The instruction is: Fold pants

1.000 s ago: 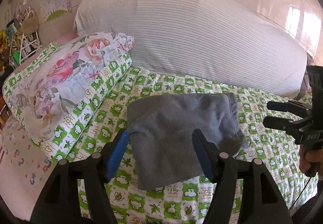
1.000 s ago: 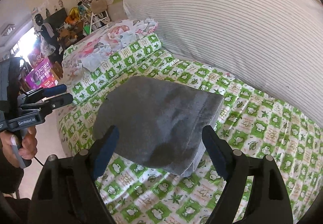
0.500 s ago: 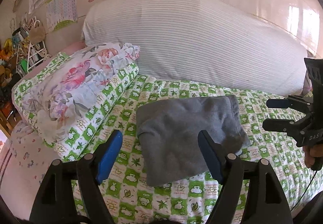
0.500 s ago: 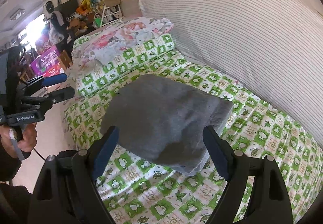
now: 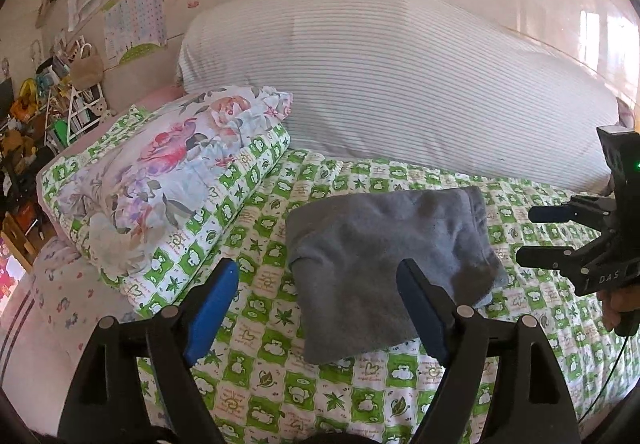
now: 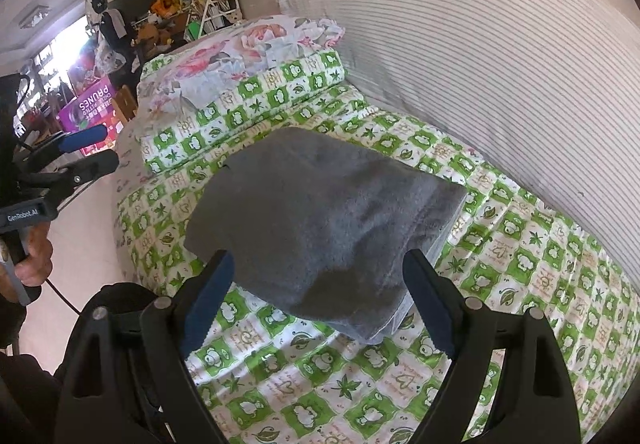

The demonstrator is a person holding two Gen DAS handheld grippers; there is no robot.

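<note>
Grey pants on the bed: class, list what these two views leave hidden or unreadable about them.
- Left wrist view: near right corner of the grey pants is hidden behind the left claw's finger.
- Right wrist view: near edge is hidden behind the right claw.
- Both views: layers inside the fold and the underside are hidden.

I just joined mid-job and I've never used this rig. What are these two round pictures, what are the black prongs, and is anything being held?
No robot here: a person holds a two-fingered tool in each hand, each with a fisheye camera looking along its fingers. One picture comes from the left tool, the other from the right tool; each also shows the other tool at its edge. The grey pants lie folded on the green checked bedcover, beside a floral pillow. The left tool's jaws have just been opening. Both tools are open, holding nothing.
</note>
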